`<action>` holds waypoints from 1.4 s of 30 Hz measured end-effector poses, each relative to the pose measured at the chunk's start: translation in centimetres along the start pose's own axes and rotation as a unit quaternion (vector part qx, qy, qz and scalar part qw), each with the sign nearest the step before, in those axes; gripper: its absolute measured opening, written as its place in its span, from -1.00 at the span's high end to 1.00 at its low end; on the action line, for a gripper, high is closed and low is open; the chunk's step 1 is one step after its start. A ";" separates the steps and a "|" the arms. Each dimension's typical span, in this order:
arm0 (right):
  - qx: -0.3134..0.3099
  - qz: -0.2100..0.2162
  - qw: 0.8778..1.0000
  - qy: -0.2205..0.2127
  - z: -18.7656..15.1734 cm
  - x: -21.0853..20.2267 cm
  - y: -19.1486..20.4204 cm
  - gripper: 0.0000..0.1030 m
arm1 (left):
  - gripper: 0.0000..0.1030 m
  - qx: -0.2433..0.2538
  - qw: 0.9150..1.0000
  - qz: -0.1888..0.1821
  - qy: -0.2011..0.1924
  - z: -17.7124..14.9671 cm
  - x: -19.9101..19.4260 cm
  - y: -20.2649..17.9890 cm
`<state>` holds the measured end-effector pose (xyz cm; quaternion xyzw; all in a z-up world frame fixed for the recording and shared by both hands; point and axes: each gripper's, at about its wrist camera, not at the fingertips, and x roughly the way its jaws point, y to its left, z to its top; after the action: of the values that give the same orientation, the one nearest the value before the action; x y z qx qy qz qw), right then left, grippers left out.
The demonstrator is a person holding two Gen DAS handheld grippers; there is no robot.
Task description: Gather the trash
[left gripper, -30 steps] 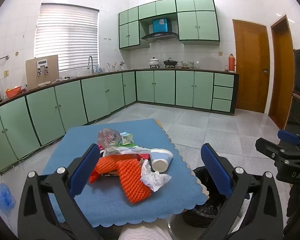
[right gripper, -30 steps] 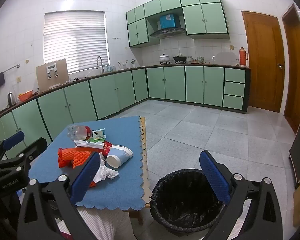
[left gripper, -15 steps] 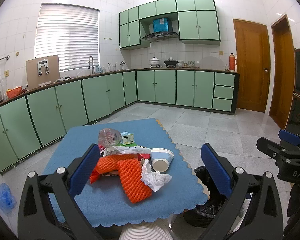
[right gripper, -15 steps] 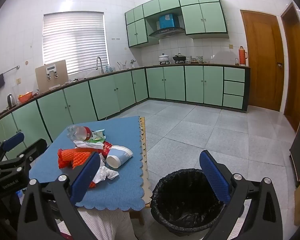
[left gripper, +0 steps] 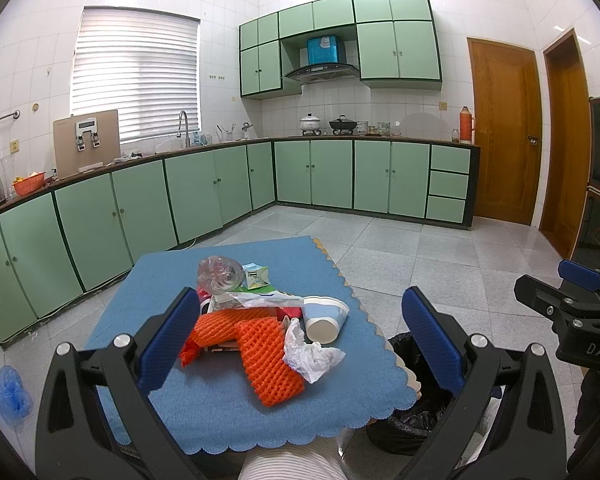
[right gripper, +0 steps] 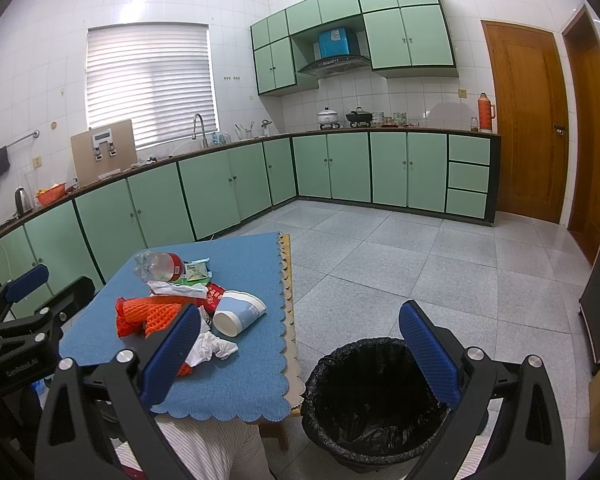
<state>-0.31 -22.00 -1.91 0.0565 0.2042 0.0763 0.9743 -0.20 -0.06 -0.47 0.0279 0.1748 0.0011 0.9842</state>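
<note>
A pile of trash lies on a small table with a blue cloth [left gripper: 220, 412]: orange foam netting [left gripper: 266, 364], a crumpled white tissue [left gripper: 312, 354], a blue and white paper cup [left gripper: 324, 318] on its side, a clear plastic bottle [left gripper: 220, 274], a small green carton [left gripper: 256, 278] and a plastic wrapper [left gripper: 260, 300]. My left gripper [left gripper: 300, 344] is open and empty, held above the near side of the pile. My right gripper [right gripper: 300, 356] is open and empty, above the gap between the table and a black-lined trash bin [right gripper: 374, 396] on the floor to the table's right.
Green base cabinets [left gripper: 204, 196] and a counter run along the left and back walls. Two wooden doors [left gripper: 504, 132] stand at the right. The grey tiled floor [right gripper: 420, 264] stretches beyond the table. A blue bag [left gripper: 8, 390] lies on the floor at the left.
Both grippers have hardly moved; the views have only drifted slightly. The trash pile lies as before.
</note>
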 end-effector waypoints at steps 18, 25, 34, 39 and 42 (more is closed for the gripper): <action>0.001 0.000 1.000 0.000 0.0 0.0 0.0 -0.88 | -0.90 -0.001 1.000 -0.001 0.001 0.2 0.2 0.1; 0.001 0.001 1.000 0.000 -0.1 0.1 0.0 -0.88 | -0.90 -0.001 1.000 -0.002 0.001 0.2 0.2 0.1; 0.001 0.001 1.000 0.000 -0.1 0.1 0.0 -0.88 | -0.90 -0.001 1.000 -0.001 0.001 0.2 0.2 0.1; 0.001 0.000 1.000 -0.001 -0.1 0.1 -0.1 -0.88 | -0.90 -0.001 1.000 -0.001 0.001 0.2 0.2 0.1; 0.002 0.001 1.000 -0.001 -0.1 0.2 -0.1 -0.88 | -0.90 -0.001 1.000 -0.001 0.001 0.2 0.2 0.1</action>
<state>-0.18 -22.03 -2.09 0.0586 0.2036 0.0765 0.9743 0.10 0.07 -0.31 0.0268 0.1762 0.0002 0.9840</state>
